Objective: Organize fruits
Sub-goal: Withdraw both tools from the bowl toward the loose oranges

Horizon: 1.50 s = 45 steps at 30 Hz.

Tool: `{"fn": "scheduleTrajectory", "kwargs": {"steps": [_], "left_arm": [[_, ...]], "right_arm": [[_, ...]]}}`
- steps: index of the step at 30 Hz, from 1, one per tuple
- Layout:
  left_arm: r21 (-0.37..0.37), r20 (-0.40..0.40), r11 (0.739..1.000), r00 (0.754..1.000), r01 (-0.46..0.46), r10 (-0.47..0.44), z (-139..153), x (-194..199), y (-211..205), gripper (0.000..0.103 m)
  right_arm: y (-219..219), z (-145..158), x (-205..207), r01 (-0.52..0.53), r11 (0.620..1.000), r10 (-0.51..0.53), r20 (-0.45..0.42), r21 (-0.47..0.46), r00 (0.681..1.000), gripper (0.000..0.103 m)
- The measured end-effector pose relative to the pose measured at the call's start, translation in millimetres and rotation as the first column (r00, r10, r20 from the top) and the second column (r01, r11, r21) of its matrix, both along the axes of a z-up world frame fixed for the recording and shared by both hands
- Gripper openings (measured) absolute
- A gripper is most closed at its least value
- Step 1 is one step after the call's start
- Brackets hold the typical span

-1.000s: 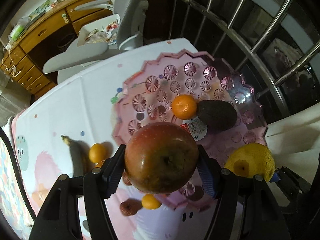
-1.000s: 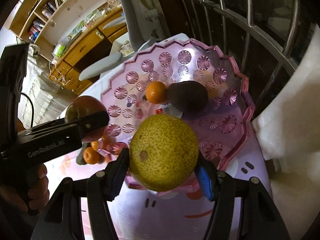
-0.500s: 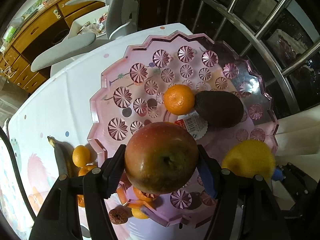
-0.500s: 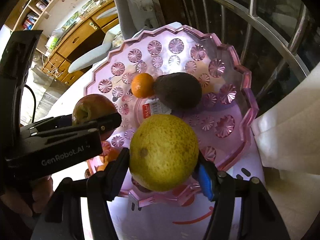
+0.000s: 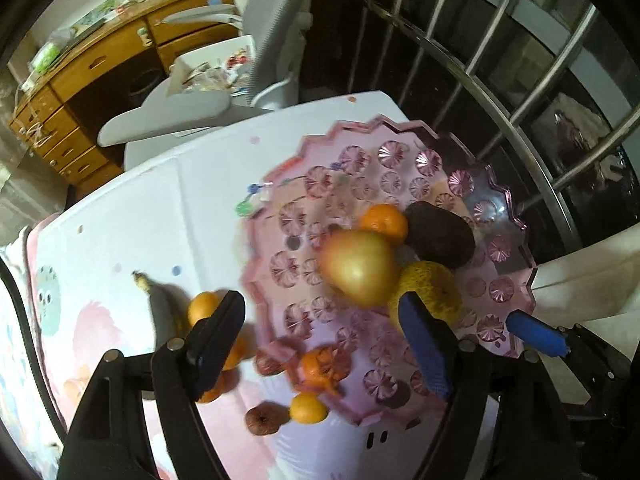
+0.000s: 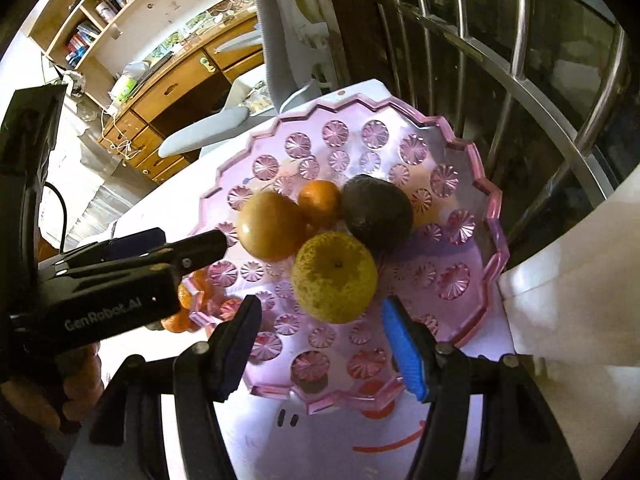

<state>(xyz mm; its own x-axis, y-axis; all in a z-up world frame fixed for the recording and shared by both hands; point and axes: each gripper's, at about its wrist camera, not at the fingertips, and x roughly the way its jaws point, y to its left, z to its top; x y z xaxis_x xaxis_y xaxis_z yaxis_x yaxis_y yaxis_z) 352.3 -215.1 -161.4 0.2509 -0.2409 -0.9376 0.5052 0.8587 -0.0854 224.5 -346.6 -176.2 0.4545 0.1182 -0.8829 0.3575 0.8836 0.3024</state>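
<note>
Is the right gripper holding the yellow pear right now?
No. In the right wrist view the yellow pear lies in the pink tray, and the right gripper is open with nothing between its pads.

Wooden desk (image 5: 100, 68), grey chair (image 5: 256, 32), bookshelf (image 6: 100, 12), metal window bars (image 5: 500, 64) behind.

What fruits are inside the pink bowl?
The pink bowl holds an apple, a small orange, a dark avocado and a yellow pear. Whatever lies beneath them is covered.
</note>
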Motion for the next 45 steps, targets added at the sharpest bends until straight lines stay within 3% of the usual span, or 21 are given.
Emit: {"fn": "scheduleTrajectory", "kwargs": {"steps": [13,20,30,35,38,41,45], "left_arm": [[-0.065,0.052,0.989,0.989,-0.132,0.136,34.7,7.3,91.5,0.078],[-0.090,0.039,0.987,0.990,-0.131,0.135,35.2,6.0,132.9,0.078],[-0.075,-0.026,0.996,0.999,-0.044,0.043,2.6,-4.8,167.2,0.078],[-0.078,-0.063,0.997,0.998,-0.007,0.002,-21.5,-6.6,168.8,0.078],[-0.135,-0.086,0.991,0.996,0.019,-0.030,-35.9,-7.4,167.7,0.078],[-0.108,-0.083,0.994,0.996,0.030,-0.040,-50.0,-7.5,161.3,0.077],[-0.110,-0.106,0.993,0.993,0.035,-0.047,-64.4,-9.3,154.2,0.070]], "right_arm": [[48.5,30.4,-7.9,-0.072,0.997,0.075,0.094,-0.040,0.993,0.063],[86.1,37.9,-14.8,-0.101,0.992,0.111,0.156,-0.073,0.982,0.063],[137.5,21.4,-30.1,-0.058,0.992,0.079,0.187,-0.112,0.979,0.063],[161.4,0.5,-33.2,-0.059,0.991,0.081,0.187,-0.122,0.979,0.063],[174.5,-12.4,-33.9,-0.069,0.987,0.098,0.195,-0.148,0.976,0.063],[185.1,-26.4,-33.6,-0.085,0.980,0.120,0.192,-0.183,0.974,0.062],[192.9,-42.3,-31.8,-0.109,0.973,0.149,0.190,-0.204,0.971,0.054]]}}
